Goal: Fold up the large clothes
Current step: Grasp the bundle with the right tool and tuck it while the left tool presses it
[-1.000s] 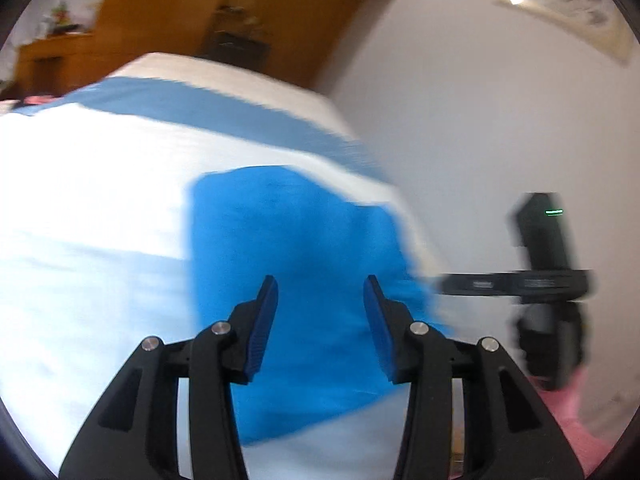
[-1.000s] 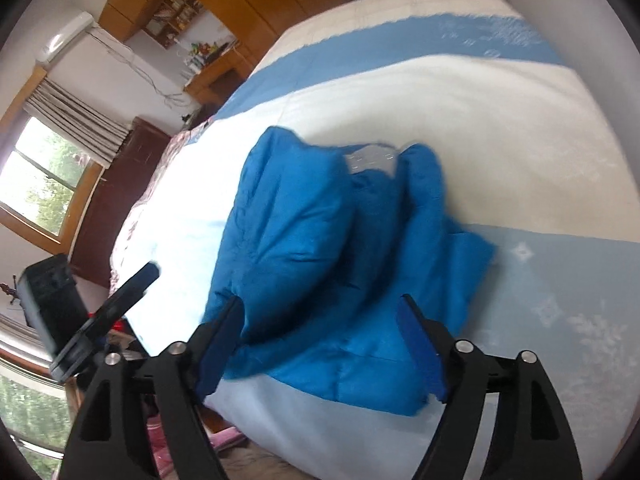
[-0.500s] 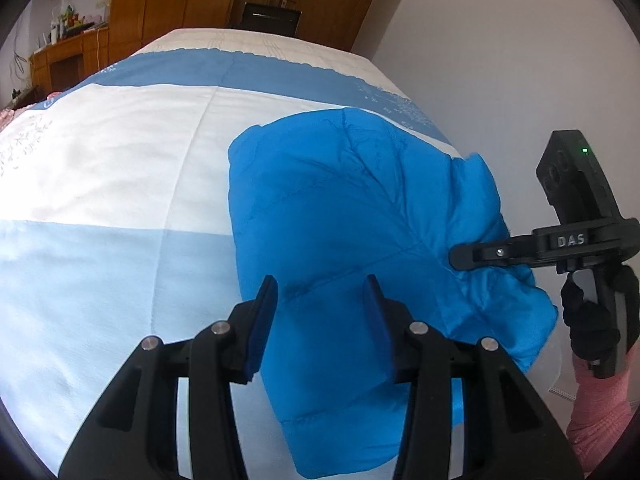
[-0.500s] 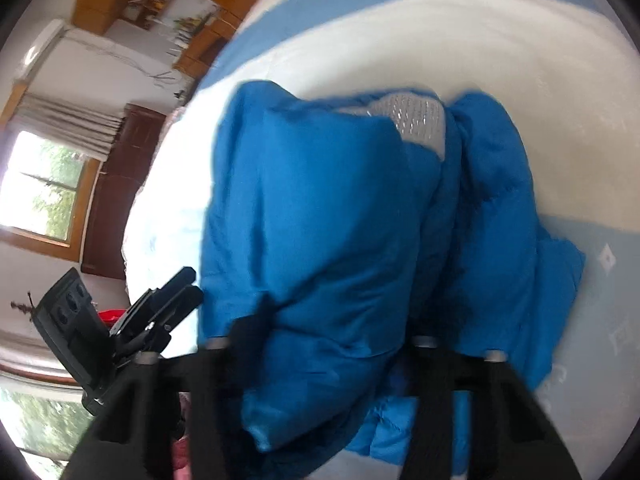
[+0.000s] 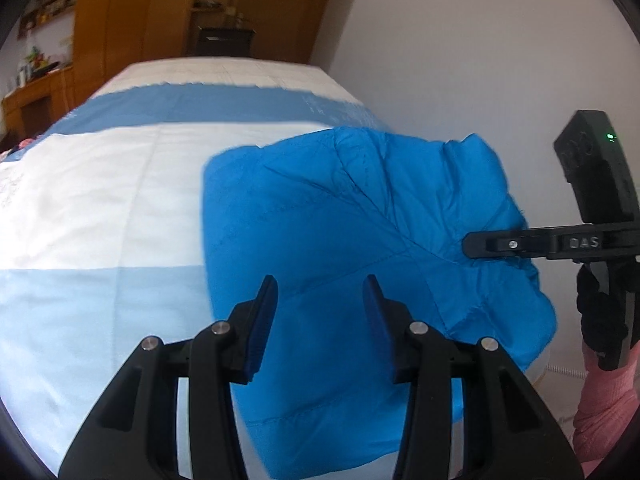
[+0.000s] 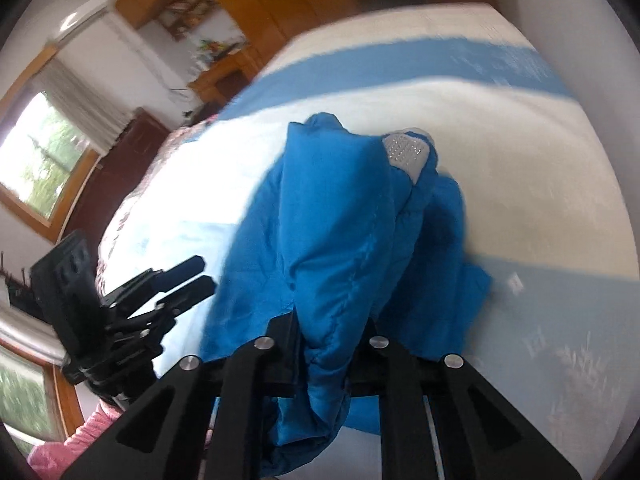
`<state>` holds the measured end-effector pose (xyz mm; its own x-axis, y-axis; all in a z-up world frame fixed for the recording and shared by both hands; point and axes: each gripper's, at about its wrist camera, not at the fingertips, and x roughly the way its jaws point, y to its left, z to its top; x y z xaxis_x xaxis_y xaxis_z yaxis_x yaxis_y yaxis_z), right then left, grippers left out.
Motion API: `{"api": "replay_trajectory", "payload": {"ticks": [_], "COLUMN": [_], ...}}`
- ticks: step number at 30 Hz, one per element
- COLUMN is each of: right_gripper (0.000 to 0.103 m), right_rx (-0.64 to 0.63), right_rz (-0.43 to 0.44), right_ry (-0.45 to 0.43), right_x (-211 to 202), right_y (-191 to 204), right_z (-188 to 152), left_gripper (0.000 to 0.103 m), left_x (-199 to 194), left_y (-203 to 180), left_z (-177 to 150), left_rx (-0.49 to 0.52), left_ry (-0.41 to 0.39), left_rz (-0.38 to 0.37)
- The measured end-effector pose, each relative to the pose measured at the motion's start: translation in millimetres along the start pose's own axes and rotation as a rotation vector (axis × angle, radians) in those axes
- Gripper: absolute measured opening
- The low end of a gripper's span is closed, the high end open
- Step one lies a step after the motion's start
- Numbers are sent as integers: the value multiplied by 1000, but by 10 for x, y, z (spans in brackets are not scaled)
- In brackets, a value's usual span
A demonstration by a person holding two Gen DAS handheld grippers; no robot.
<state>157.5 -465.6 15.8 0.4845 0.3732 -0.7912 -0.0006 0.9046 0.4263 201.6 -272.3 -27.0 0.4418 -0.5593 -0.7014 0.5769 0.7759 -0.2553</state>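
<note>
Mid-fold: right tool (image 6: 328, 344) clenched on blue jacket (image 5: 360, 240) edge, left tool (image 5: 318, 320) released above it. Next: lay fold across.

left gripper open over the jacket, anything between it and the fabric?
Nothing visible. The open left gripper hangs right over the puffy blue quilted jacket on the blue-and-white striped bedspread, with only bare fabric under its fingers. The right gripper is already clamped on the jacket's edge, off to the side.
</note>
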Motion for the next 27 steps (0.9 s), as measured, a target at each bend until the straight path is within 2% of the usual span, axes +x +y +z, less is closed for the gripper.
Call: {"api": "replay_trajectory", "payload": {"ticks": [2,7,12,16,20,22,24,26,27], "right_gripper": [15,21,22,23,24,28,34,35,35], "right_rx": [53,121,142,109,113,102,67,-8,-33], "right_rz": [0,37,67,8,-6,-14,-68,-161,-179], "right_ry": [21,35,25,7,12,19,7,-61,-81], "right_x": [113,356,554,665,649,552,358,61,-34], "right_y": [-228,-617,-798,-741,-711,-668,-559,-392,-316], "right_z": [-61,-230,-324,-371,-371,-345,-324,-361,-379], "left_gripper": [43,42,42,42,42,42,40,39,39], "left_x": [157,348,462,511,473,389,255,119,31], "left_y": [-25,-143,-117,-88,-83,-48,17,81,93], "left_z": [-26,-107,-209,-241,-253,-229,-211,-202,-210], "left_rx": [0,62,47,22,10,-6,-43,-71,-75], "left_ry": [43,68,84,88,84,86,83,68,53], "left_rz": [-28,5,15,19,21,5,-26,-32,-20]}}
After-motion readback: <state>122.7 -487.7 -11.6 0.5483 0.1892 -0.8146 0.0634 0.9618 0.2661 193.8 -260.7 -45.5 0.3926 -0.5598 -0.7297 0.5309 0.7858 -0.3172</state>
